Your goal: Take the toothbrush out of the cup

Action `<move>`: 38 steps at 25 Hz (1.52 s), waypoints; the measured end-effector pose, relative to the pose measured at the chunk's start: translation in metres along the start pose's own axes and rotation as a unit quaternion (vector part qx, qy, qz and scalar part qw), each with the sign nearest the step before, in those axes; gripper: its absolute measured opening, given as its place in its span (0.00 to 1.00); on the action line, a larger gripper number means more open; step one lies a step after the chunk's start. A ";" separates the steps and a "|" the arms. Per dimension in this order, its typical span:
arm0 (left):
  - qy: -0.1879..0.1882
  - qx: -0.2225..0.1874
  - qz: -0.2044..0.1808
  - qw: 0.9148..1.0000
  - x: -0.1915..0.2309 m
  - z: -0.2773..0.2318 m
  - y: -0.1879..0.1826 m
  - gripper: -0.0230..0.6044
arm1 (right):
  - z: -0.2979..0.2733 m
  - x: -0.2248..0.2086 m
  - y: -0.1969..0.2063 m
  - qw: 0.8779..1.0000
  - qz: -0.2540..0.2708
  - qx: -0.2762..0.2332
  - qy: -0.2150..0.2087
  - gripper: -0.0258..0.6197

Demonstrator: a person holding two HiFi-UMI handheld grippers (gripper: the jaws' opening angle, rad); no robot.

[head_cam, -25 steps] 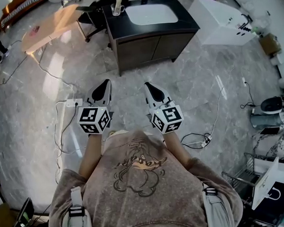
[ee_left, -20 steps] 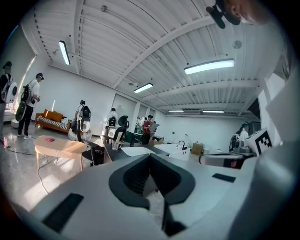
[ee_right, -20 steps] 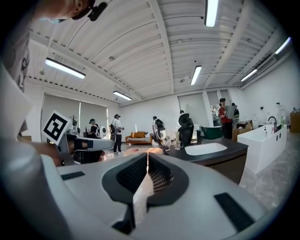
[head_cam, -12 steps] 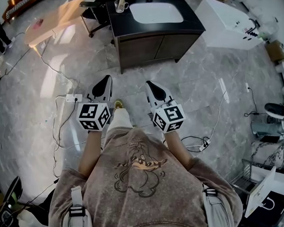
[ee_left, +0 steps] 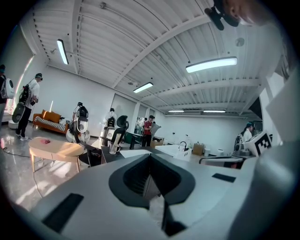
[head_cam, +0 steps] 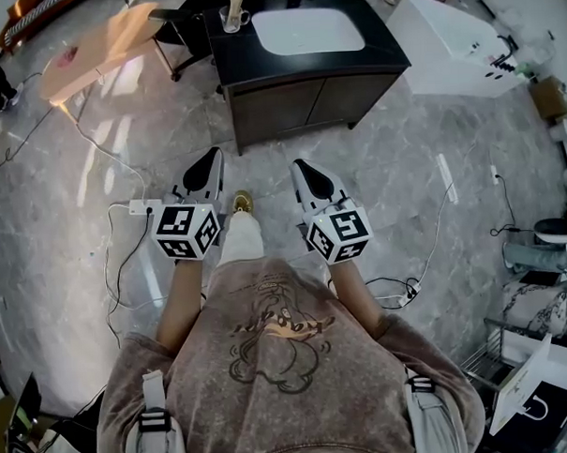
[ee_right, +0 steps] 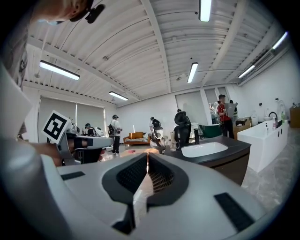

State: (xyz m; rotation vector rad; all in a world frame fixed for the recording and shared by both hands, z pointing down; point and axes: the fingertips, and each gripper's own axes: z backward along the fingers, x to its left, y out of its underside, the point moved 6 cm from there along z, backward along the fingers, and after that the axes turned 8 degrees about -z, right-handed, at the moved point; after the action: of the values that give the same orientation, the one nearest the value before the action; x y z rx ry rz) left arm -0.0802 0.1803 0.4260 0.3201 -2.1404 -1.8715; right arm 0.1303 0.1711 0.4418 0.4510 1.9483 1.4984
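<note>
Finds, nearest, the left tool (head_cam: 210,160) and the right tool (head_cam: 300,166) carried side by side ahead of the person's chest, both pointing roughly level toward the far cabinet. Reads both as fully narrow, jaws pressed together with nothing between them in either gripper view. Finds only open grey floor (head_cam: 393,160) between the tools and the target. Locates, well apart and straight ahead, a dark worktop (head_cam: 379,52) with a white basin (head_cam: 308,29) set in it. Places the cup (head_cam: 230,20) at the worktop's rear left corner, just beside the basin's left end. Notes the toothbrush (head_cam: 236,3) standing in that cup, long axis near upright, upper end clear of the rim. Judges the cup's line to fall between the two tools but closer to the left one, so favours the left for the reach. Judges that a pinch on the upright handle calls for jaws opened first, then a lift along that axis. Rates the task as not begun: approach only.
</note>
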 end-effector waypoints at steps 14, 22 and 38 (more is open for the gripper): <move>0.004 0.011 0.016 1.000 0.047 -0.089 -0.008 0.06 | -0.079 -0.051 -0.024 1.000 -0.006 0.010 0.005 0.07; 0.006 0.013 0.014 1.000 0.081 -0.137 -0.023 0.06 | -0.130 -0.073 -0.045 1.000 -0.013 0.011 0.008 0.07; 0.022 0.016 0.012 1.000 0.152 -0.224 -0.045 0.06 | -0.232 -0.107 -0.076 1.000 -0.019 0.011 0.012 0.07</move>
State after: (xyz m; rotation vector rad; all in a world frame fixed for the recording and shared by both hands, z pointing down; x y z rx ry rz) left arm -0.1447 -0.0859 0.4184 0.3384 -2.1371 -1.8021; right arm 0.0641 -0.0866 0.4338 0.4061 1.9817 1.4668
